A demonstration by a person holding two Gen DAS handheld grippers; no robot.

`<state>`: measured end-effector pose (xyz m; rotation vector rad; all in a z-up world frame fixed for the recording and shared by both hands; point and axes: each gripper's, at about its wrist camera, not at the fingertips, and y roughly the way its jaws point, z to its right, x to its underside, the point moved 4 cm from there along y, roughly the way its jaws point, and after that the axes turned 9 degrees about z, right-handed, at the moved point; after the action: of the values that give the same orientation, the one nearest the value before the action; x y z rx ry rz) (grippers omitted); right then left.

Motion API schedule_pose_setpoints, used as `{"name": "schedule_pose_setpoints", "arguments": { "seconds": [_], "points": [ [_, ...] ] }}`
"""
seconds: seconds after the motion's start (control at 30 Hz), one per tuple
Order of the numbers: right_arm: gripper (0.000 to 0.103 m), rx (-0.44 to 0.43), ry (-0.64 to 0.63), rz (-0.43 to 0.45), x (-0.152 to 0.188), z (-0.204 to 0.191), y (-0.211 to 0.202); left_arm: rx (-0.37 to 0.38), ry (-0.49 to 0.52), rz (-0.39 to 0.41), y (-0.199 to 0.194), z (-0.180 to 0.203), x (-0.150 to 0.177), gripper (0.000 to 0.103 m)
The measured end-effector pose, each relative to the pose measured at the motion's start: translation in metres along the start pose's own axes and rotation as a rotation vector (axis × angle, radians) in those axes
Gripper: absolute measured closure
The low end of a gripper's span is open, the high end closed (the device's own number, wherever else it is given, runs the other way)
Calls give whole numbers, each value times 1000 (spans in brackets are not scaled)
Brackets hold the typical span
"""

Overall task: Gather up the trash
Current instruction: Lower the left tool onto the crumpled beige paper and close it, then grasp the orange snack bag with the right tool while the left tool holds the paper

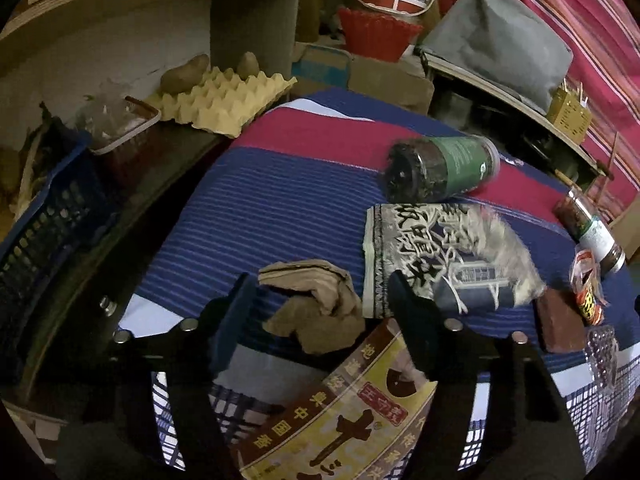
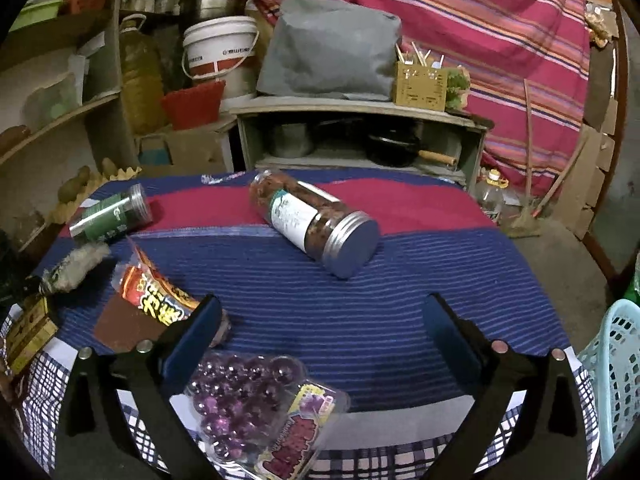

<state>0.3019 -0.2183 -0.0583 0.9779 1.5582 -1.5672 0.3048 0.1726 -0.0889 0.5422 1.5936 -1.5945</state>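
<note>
1. Trash lies scattered over the striped tabletop, and we judge the step in hand to be the first pick: nothing is lifted yet.
2. Our left hand-held gripper has its jaws partly apart, straddling a crumpled brown paper; the pads do not visibly press it, so we count it as not yet gripped.
3. Just beyond lie a yellow carton below the fingers, a torn black printed packet to the right, and a green-labelled jar on its side farther off.
4. Our right hand-held gripper stands wide apart and empty above bare cloth.
5. Close to its left finger sit a bag of purple sweets and an orange snack wrapper; a metal-lidded jar lies well ahead.
6. A pale blue basket shows at the right edge, probably the place for trash.
7. Next, we think, the left jaws must finish pinching the paper before any lift; the right must shift leftward to take a wrapper.
</note>
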Motion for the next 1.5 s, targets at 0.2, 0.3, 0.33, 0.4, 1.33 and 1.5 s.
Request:
{"name": "schedule_pose_setpoints", "arguments": {
  "seconds": [0.2, 0.3, 0.33, 0.4, 1.33, 1.5],
  "points": [
    [5, 2, -16, -4, 1, -1, 0, -17, -7, -13, 3, -5, 0, 55],
    [5, 2, -25, -4, 1, -4, 0, -6, -15, -15, 4, -8, 1, 57],
    [5, 4, -28, -4, 1, -5, 0, -8, -13, -9, 3, -8, 0, 57],
    [5, 11, -34, -7, 2, -6, 1, -20, -8, 6, 0, -8, -3, 58],
    [5, -90, -299, -64, 11, -130, 33, -7, 9, 161, -50, 20, -38, 58],
    [6, -102, -247, -132, 11, -123, 52, 3, 20, 161, -50, 25, -39, 58]
  ]
}}
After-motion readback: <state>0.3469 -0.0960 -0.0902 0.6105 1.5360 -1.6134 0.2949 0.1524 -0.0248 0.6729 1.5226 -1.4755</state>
